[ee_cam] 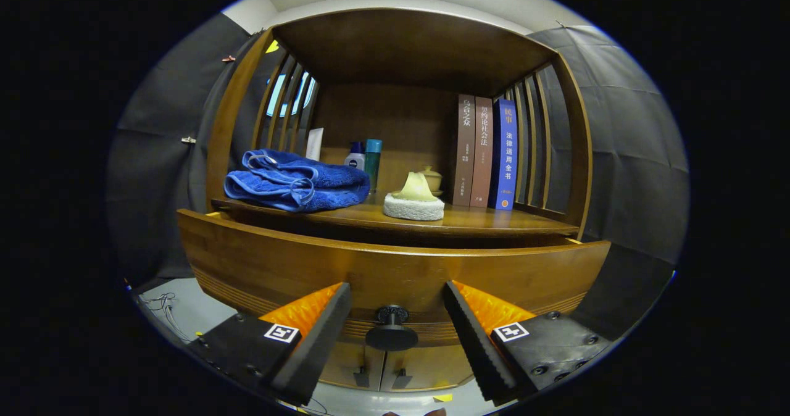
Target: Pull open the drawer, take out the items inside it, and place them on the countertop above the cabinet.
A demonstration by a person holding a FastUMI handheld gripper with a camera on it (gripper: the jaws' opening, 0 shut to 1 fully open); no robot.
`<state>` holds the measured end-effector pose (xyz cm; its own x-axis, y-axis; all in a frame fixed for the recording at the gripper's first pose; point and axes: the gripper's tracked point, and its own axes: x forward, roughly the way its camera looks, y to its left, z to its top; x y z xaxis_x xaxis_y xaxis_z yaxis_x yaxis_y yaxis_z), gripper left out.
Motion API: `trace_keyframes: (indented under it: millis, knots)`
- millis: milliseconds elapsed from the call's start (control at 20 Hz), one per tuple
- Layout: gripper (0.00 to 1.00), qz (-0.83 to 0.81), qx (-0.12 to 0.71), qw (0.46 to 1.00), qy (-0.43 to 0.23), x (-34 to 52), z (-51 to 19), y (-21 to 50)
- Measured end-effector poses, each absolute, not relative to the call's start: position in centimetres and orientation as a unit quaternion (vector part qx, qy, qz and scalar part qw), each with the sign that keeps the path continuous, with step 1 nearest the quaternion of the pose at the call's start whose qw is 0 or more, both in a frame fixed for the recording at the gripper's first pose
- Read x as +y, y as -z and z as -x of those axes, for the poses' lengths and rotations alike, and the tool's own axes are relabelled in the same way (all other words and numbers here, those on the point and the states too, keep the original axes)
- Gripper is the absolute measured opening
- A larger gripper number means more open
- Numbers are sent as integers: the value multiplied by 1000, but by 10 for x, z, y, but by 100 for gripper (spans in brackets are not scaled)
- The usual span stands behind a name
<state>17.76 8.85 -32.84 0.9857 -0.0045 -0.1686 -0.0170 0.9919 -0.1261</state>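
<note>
The gripper [396, 332] sits level, fingers spread wide, the drawer knob [392, 329] between them, untouched. The drawer [395, 268] front stands pulled out toward the fingers; its inside is hidden. Beyond, on the countertop [481, 221]: a blue towel [296, 181] at 11 o'clock, a sponge [413, 206] at 12, bottles [365, 157] behind, books [487, 153] at 1.

Gripper [395, 336] fingers spread w/ drawer knob [392, 329] in gap between, drawer front [395, 268] right behind; countertop [494, 221] above has bare room front-right, blocked left by blue towel [296, 181], centre by sponge pad [413, 206], back by bottles [365, 157] & books [487, 153].
</note>
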Motion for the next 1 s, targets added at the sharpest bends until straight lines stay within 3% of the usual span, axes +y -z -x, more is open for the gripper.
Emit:
trace_keyframes:
  millis: [600, 1000]
  knots:
    - [100, 68, 100, 993, 1, 95, -223, 333]
    - [99, 66, 104, 992, -24, 102, -178, 321]
